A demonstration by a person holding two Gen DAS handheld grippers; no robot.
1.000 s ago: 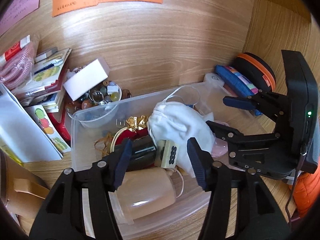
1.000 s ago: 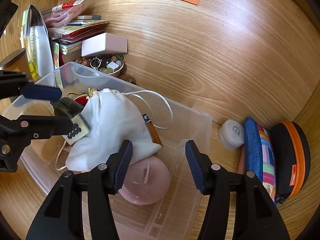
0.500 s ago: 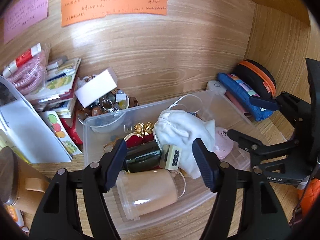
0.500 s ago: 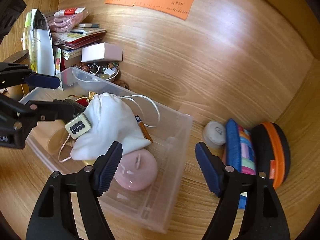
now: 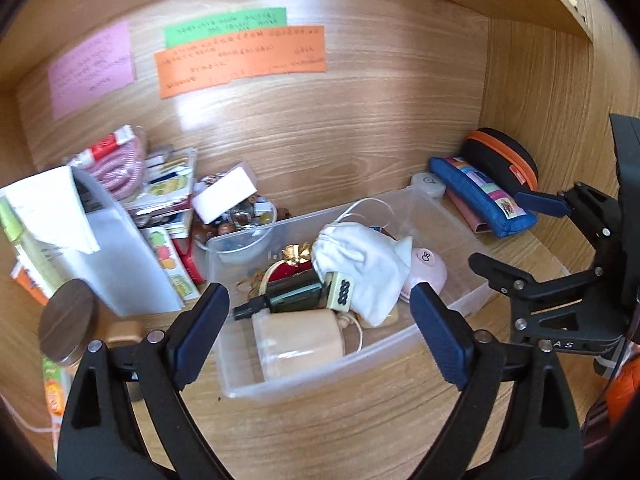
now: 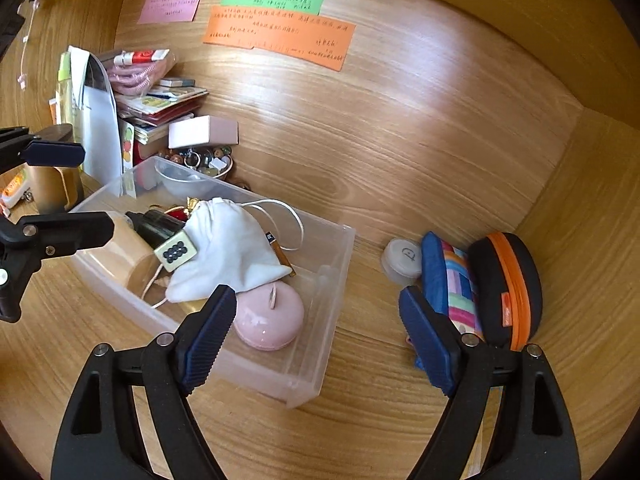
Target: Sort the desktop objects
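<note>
A clear plastic bin [image 5: 448, 220] [image 6: 340, 264] sits on the wooden desk. It holds a white drawstring pouch [image 5: 360, 268] [image 6: 232, 244], a pink round case [image 5: 426, 272] [image 6: 268, 316], a tan jar [image 5: 296, 340] [image 6: 120, 256], a mahjong tile [image 5: 340, 292] [image 6: 176, 255] and a dark bottle [image 5: 292, 292]. My left gripper [image 5: 320, 340] is open and empty, above the bin's near side. My right gripper [image 6: 316, 336] is open and empty, over the bin's right end.
A blue pencil case [image 5: 480, 196] [image 6: 448, 276], a black-and-orange case [image 5: 500, 156] [image 6: 508, 288] and a small white round tub [image 6: 402, 260] lie right of the bin. A white box [image 5: 224, 192], a bowl of beads [image 6: 204, 160], booklets [image 6: 160, 104] and a white stand [image 5: 100, 256] crowd the left.
Both grippers have pulled back and up from the bin, and their jaws have opened wider. The bin's contents have not moved.
</note>
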